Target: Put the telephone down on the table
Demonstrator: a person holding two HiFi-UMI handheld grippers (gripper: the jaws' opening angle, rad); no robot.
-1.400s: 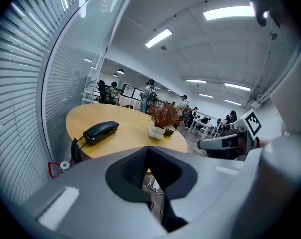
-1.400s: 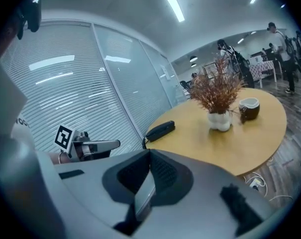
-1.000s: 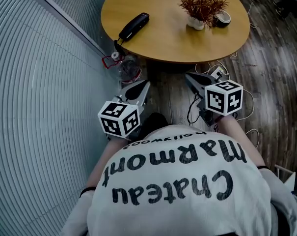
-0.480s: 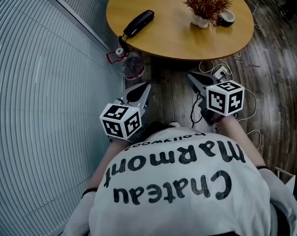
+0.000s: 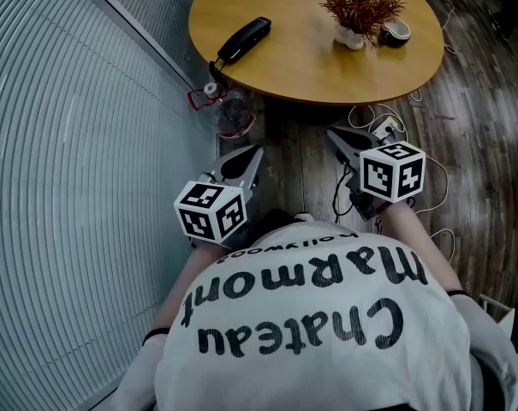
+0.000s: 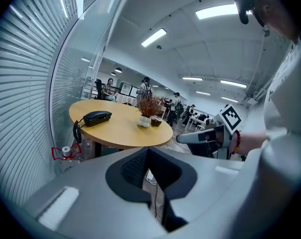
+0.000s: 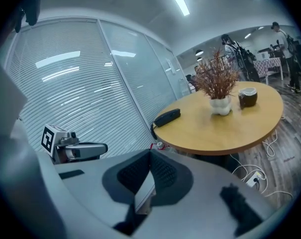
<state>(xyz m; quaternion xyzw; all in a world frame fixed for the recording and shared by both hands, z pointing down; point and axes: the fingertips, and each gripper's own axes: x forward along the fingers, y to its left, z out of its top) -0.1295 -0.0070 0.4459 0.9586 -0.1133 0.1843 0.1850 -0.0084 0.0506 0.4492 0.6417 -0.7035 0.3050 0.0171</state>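
The black telephone [image 5: 244,39] lies on the left part of the round wooden table [image 5: 301,71], its cord hanging over the edge. It also shows in the left gripper view as the telephone [image 6: 97,117] and in the right gripper view as the telephone [image 7: 167,117]. Both grippers are held close to the person's body, well short of the table. My left gripper [image 5: 244,158] is shut with nothing in it, jaws [image 6: 149,151] pointing at the table. My right gripper [image 5: 338,137] is likewise shut and empty.
A potted dry plant [image 5: 354,7] and a dark cup [image 5: 390,31] stand on the table's right side. A water bottle with a red strap [image 5: 229,114] sits on the floor by the table. Cables and a power strip [image 5: 380,128] lie on the wood floor. A blinded glass wall [image 5: 70,144] runs along the left.
The head view has shifted slightly, so the table sits a little higher and further right. Both grippers stay shut and nearly still.
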